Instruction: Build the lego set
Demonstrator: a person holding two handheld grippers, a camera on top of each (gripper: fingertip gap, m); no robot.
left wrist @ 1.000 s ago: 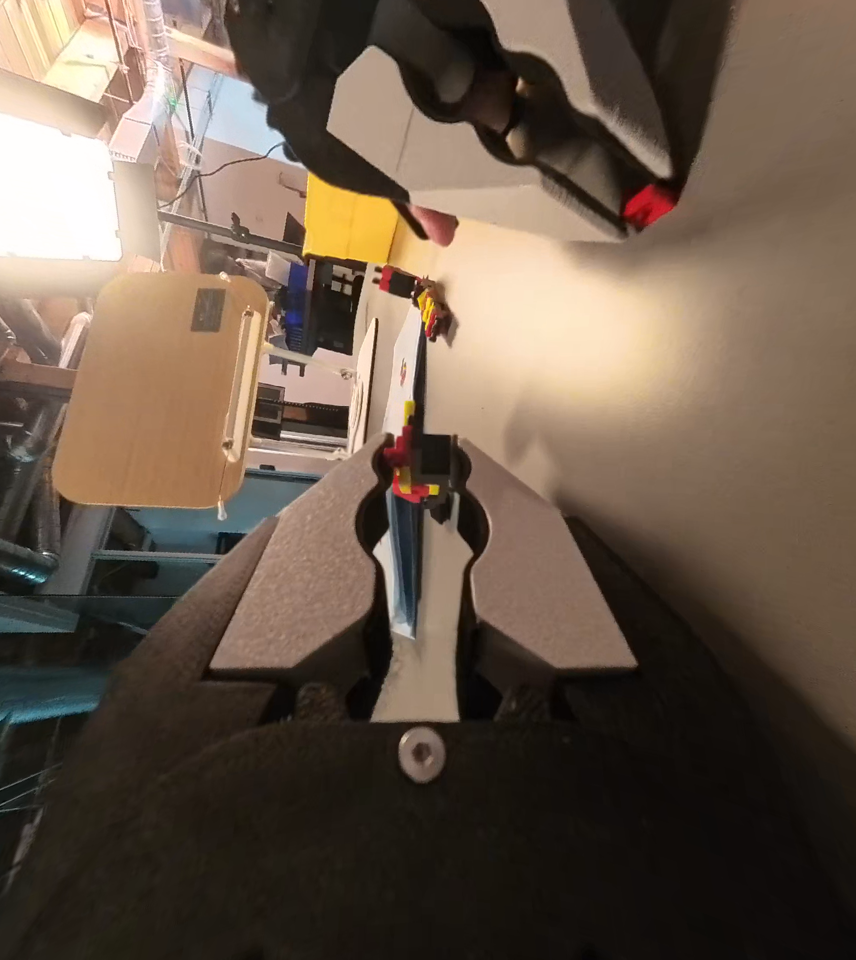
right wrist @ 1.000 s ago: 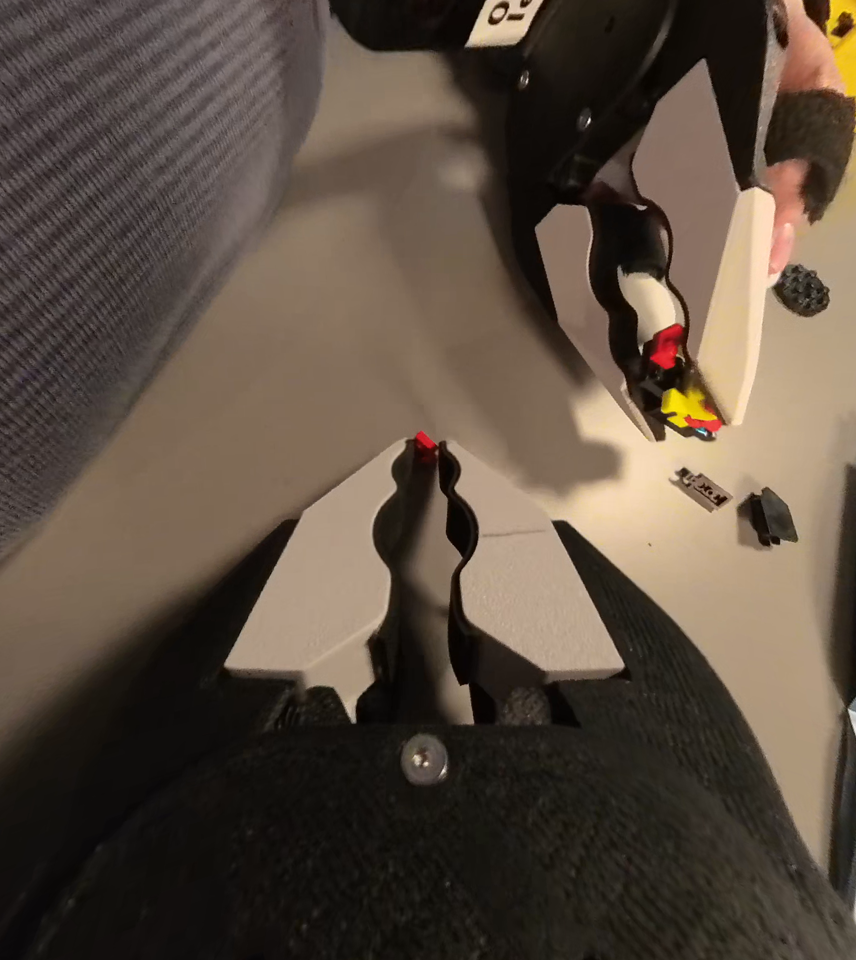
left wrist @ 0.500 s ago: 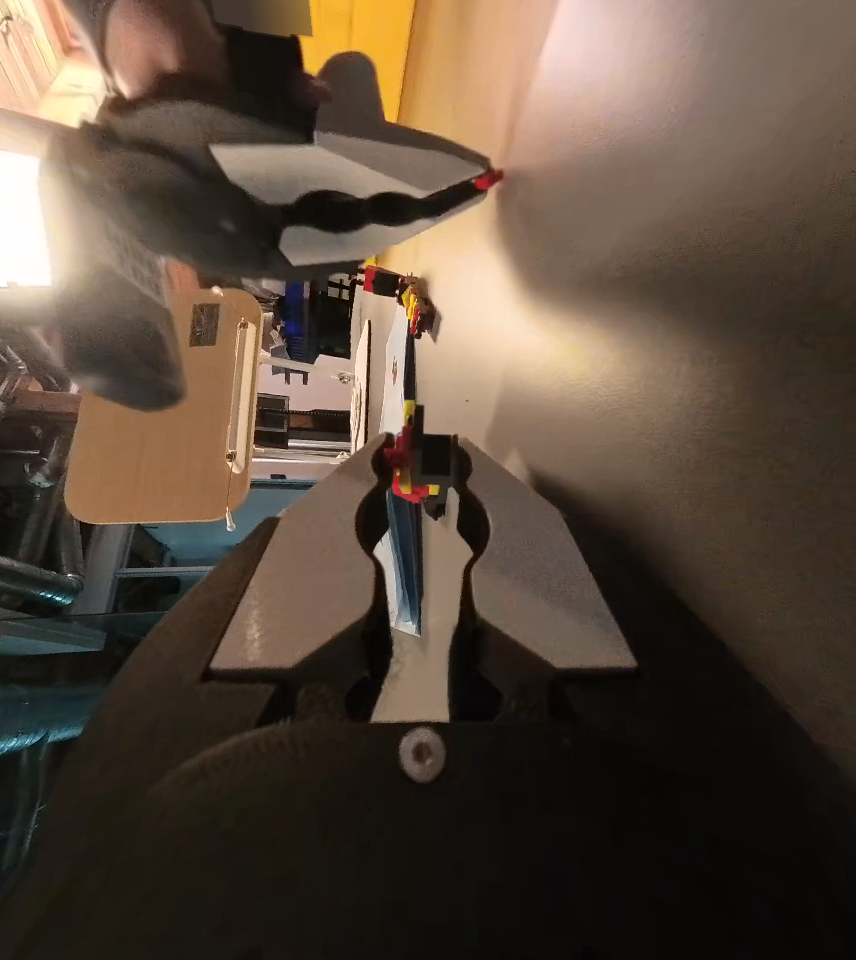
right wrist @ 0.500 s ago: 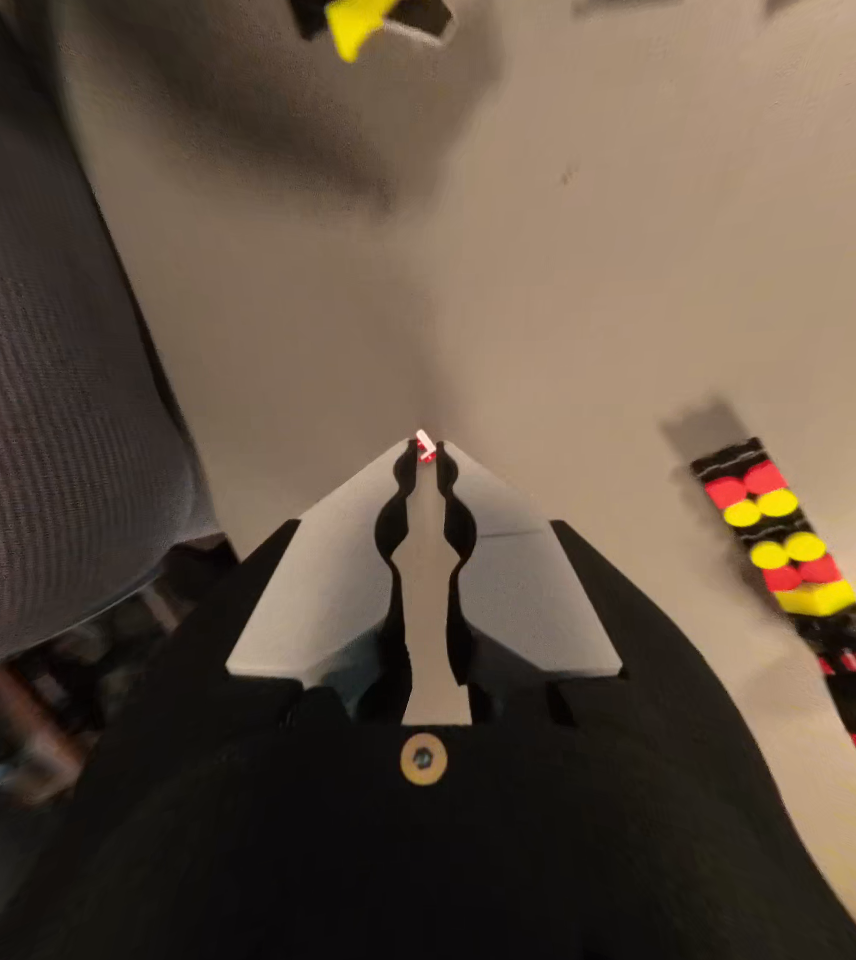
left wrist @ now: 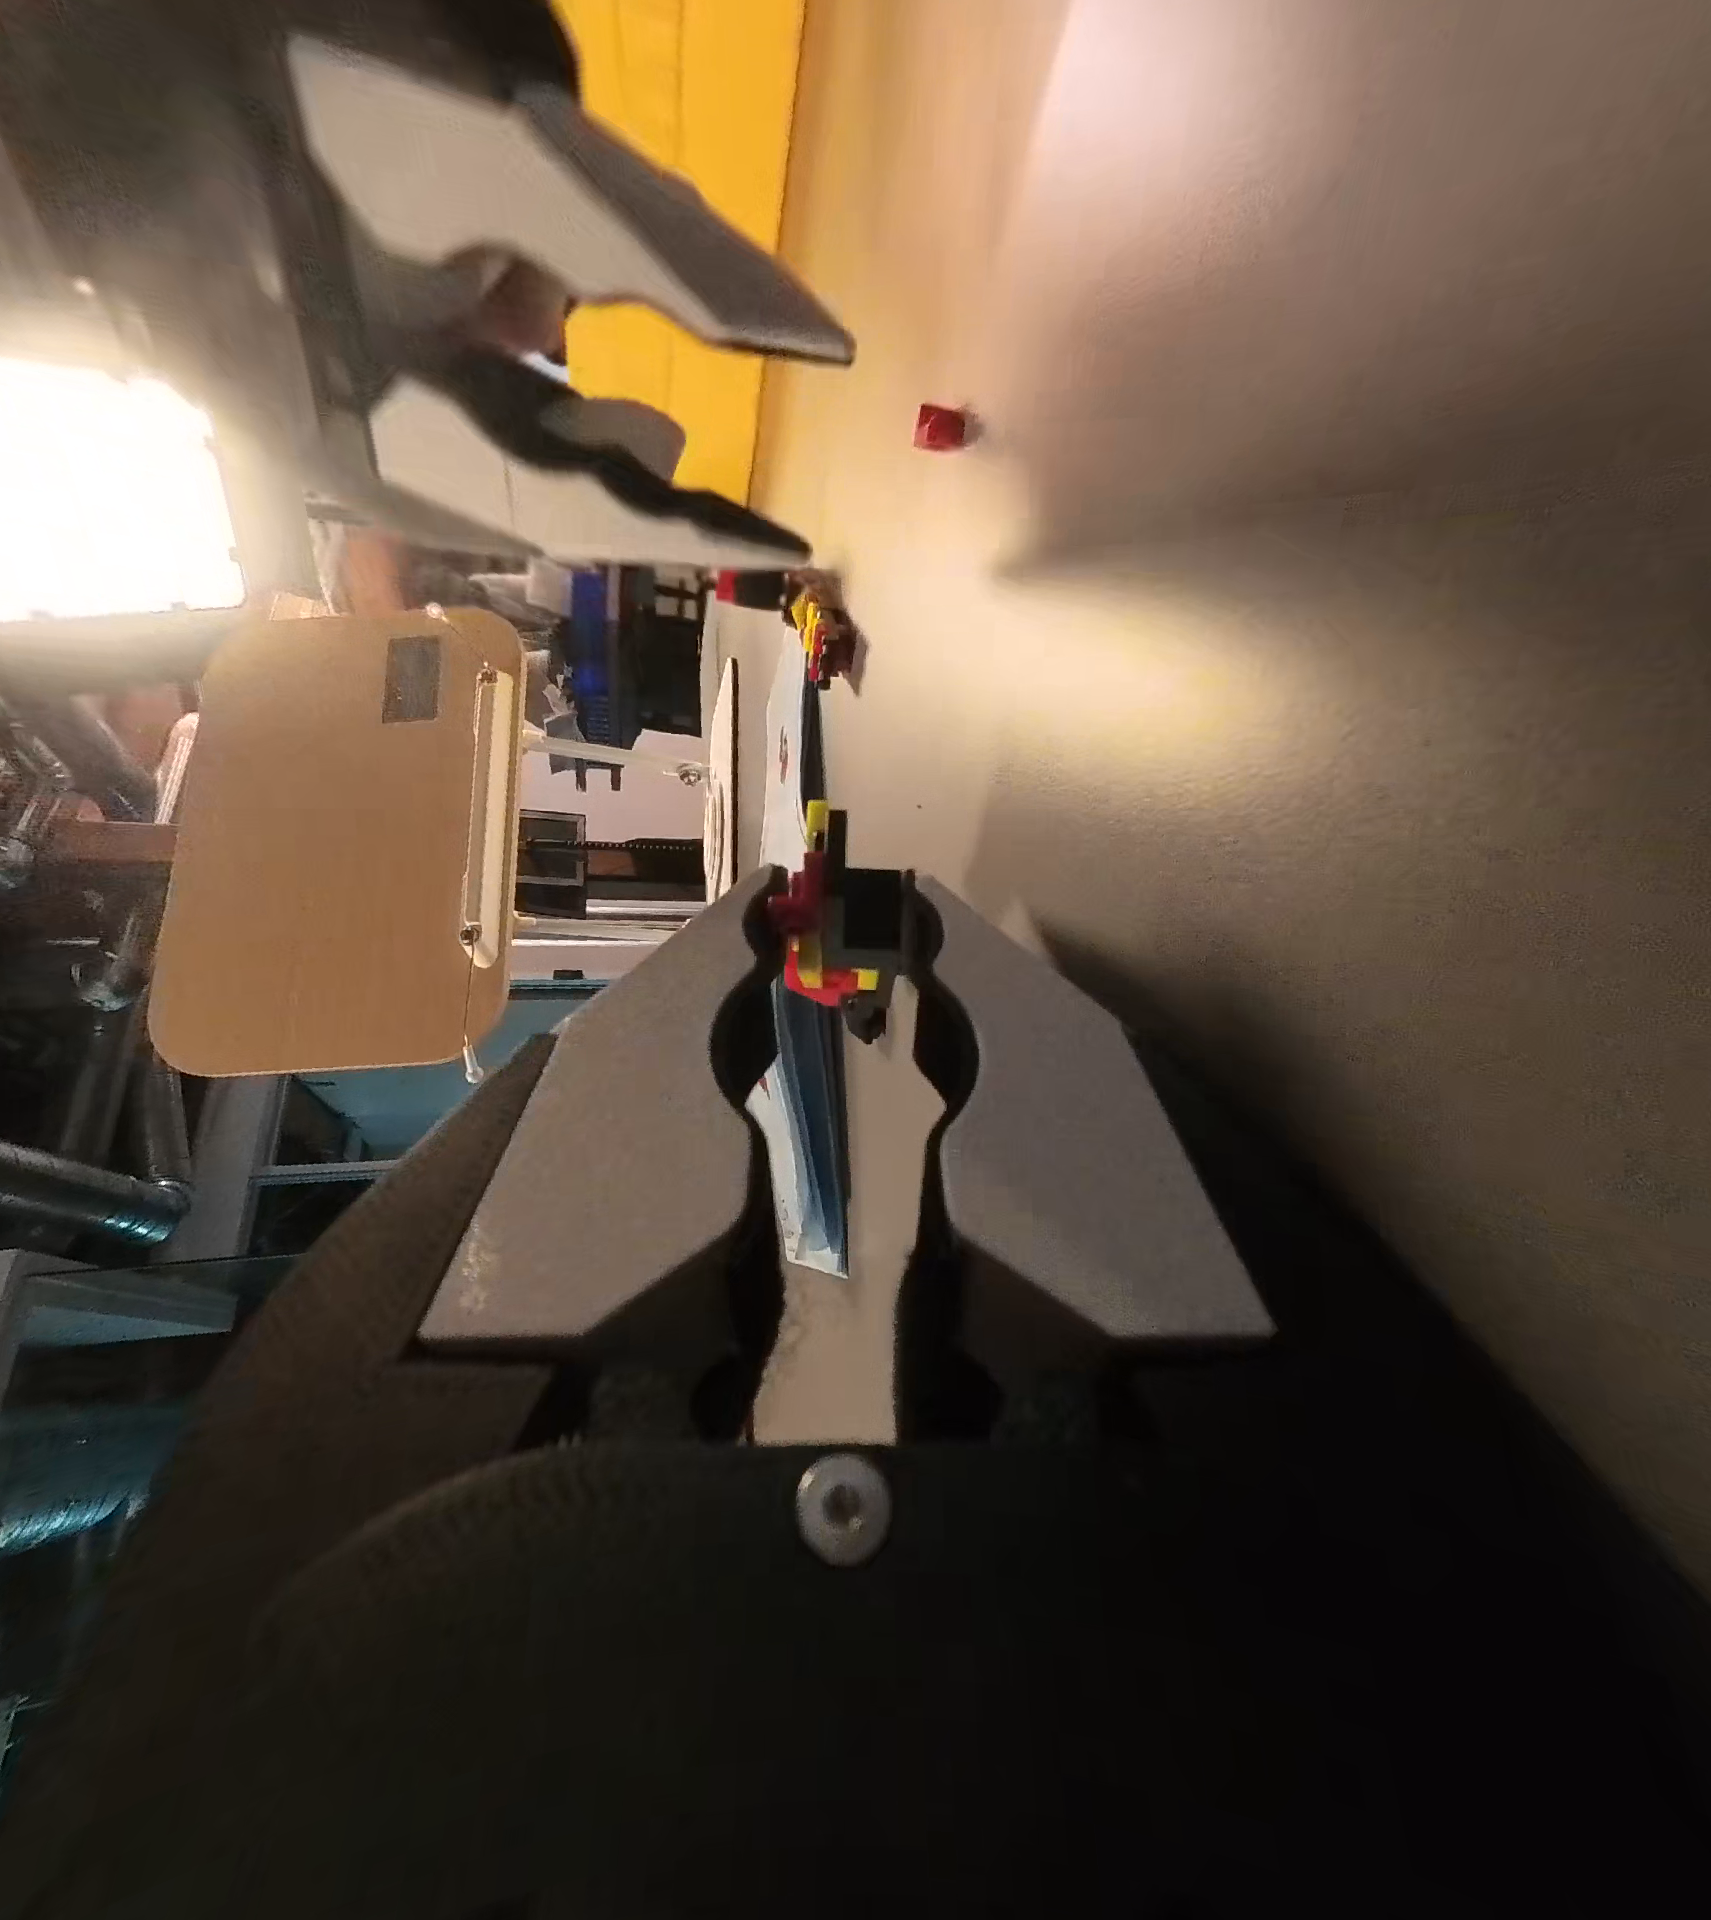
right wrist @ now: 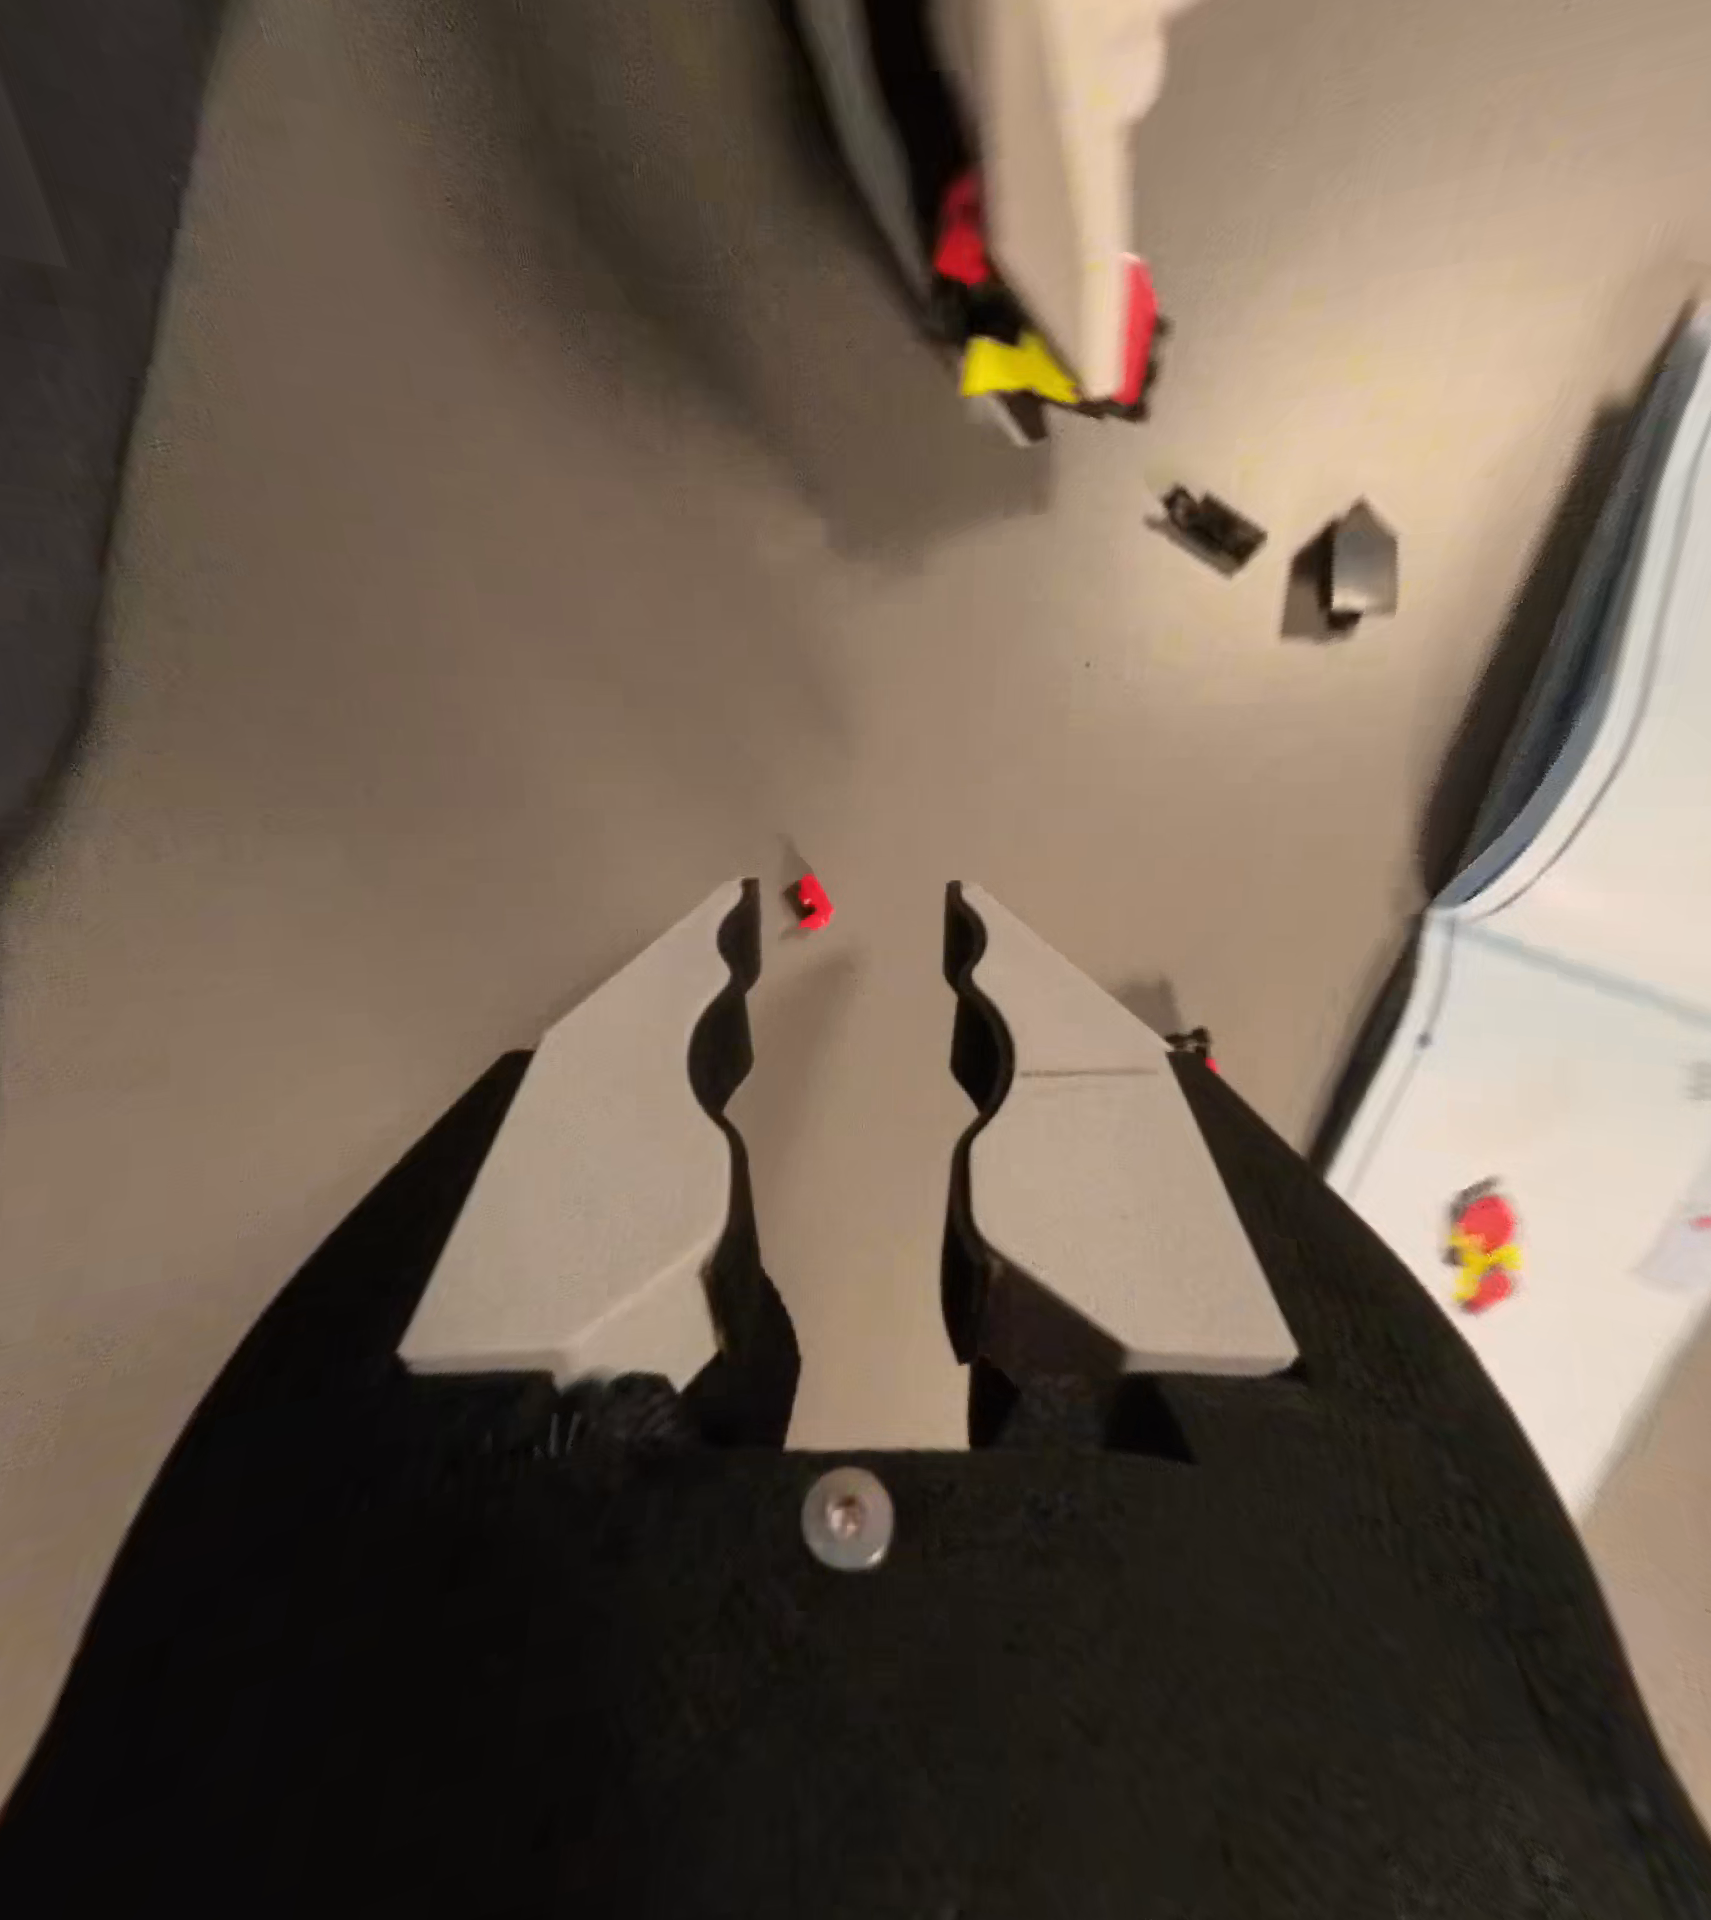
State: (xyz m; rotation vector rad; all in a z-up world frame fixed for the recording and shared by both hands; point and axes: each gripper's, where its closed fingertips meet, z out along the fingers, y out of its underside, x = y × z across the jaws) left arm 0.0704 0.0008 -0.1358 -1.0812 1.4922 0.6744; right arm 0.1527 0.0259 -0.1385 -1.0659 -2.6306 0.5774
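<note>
Fingers of right gripper spread — red piece seemingly loose; left gripper clamps model.

- A plain beige-grey desk carries everything; its surface is matte and partly in shadow.
- A white booklet with a blue-edged spine lies open on the desk at the right of the right wrist view.
- A large yellow box stands at the desk's far end in the left wrist view.
- A light wooden chair back with a dark label shows beyond the desk edge.
- A bright lamp panel glares behind the chair, washing out what lies around it.
- Metal pipes and dim shelving fill the background.
</note>
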